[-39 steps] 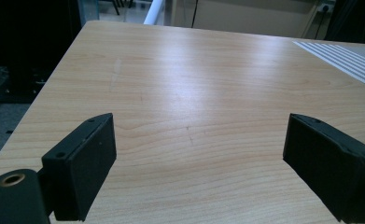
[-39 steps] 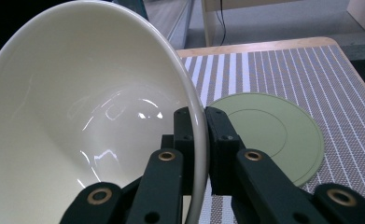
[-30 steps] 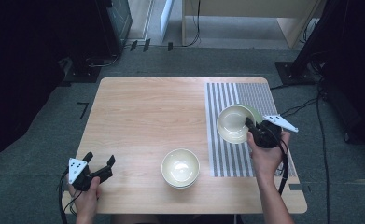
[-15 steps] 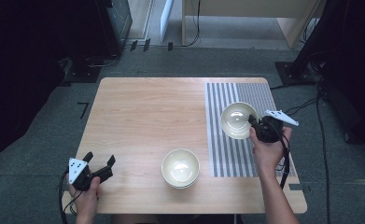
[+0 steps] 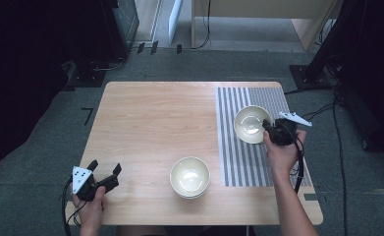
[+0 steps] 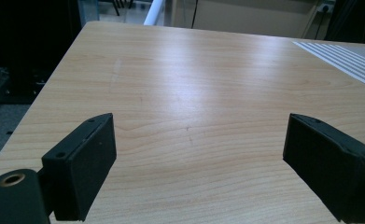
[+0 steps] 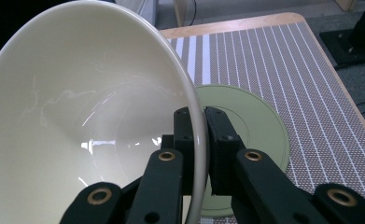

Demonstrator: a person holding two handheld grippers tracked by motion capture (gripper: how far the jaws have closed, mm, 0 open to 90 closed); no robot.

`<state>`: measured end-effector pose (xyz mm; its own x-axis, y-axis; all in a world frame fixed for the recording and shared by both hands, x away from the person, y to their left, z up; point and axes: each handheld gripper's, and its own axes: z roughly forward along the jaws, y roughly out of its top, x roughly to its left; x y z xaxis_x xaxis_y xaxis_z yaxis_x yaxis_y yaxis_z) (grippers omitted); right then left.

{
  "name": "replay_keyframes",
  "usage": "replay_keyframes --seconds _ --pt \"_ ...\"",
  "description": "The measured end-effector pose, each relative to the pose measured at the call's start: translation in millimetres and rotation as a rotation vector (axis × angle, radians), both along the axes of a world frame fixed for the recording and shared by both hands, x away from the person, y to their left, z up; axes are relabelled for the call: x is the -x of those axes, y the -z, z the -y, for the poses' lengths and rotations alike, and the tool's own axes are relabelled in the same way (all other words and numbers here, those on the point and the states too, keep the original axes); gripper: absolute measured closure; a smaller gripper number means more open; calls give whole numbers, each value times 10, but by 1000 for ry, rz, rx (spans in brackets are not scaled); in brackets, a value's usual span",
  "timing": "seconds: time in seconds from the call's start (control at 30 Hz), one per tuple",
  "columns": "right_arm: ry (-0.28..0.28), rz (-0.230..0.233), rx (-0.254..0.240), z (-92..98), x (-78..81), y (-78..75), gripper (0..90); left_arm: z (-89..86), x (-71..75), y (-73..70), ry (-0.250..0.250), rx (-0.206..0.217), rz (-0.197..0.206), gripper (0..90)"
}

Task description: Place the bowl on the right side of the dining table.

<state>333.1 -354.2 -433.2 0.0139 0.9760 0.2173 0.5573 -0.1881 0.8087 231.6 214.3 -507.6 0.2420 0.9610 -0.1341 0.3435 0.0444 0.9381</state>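
The right gripper [image 7: 196,140] is clamping the cream bowl's [image 5: 251,123] rim over the striped mat [image 5: 238,162] near the table's right edge, partly hiding a green plate [image 7: 255,126]. The left gripper [image 6: 199,154] is gaping empty at the near-left corner.

Parted left gripper [image 6: 196,163] (above bare table [image 6: 194,84])

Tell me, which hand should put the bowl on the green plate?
Right, probably. Its tongs already pinch the bowl rim just above the green plate. The left tongs sit open at the far table corner.
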Motion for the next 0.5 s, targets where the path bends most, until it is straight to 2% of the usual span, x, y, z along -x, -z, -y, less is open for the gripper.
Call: replay_keyframes --seconds 0.3,0.5 --pt "22 -50 1 37 -139 53 848 1 0 0 0 0 1 94" --pt "45 -86 -19 80 -254 76 848 4 -2 1 0 -1 1 94"
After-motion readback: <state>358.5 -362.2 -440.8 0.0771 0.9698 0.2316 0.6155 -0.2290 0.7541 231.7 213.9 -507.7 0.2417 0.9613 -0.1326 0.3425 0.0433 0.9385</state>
